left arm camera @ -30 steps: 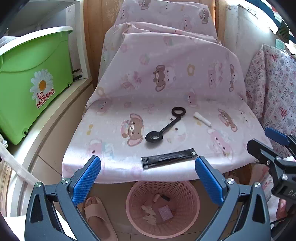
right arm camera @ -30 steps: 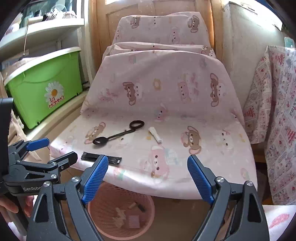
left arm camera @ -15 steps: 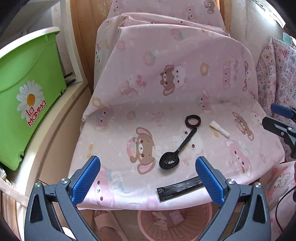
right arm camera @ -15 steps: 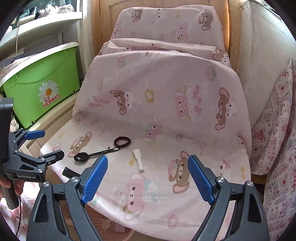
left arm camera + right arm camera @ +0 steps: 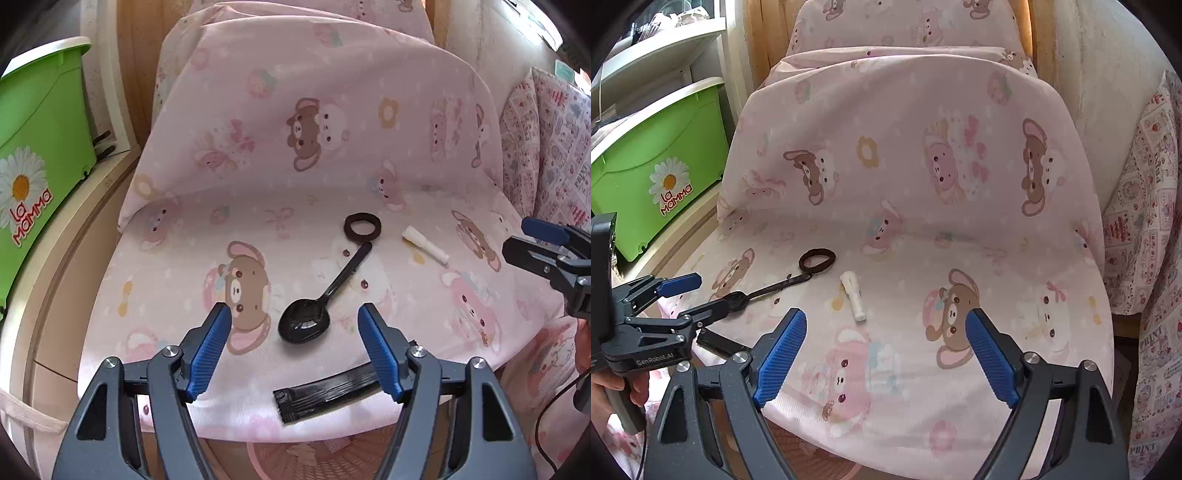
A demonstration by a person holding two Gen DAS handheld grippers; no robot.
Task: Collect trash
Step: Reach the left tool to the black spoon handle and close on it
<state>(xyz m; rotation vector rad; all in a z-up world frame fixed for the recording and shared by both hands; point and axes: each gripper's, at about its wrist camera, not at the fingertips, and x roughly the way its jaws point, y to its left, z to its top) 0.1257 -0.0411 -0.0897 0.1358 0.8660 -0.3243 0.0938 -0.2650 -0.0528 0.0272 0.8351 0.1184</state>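
Observation:
On the pink bear-print chair seat (image 5: 166,280) lie a black plastic spoon (image 5: 325,295), a dark hair tie (image 5: 362,226), a small white tube (image 5: 424,245) and a black wrapper (image 5: 332,389) at the front edge. My left gripper (image 5: 295,350) is open, its fingers either side of the spoon's bowl, just above it. My right gripper (image 5: 884,354) is open and empty above the seat front, the white tube (image 5: 853,291) just beyond it. The hair tie (image 5: 817,260) and spoon handle (image 5: 783,285) show at its left.
A pink waste basket (image 5: 332,458) with scraps stands under the seat's front edge. A green storage box (image 5: 33,155) sits on a ledge at the left. Patterned cloth (image 5: 1148,236) hangs at the right. The seat back rises behind the items.
Both grippers have moved forward and down over the seat. The left one has narrowed its opening and now brackets the spoon; the basket has slid mostly out of view.

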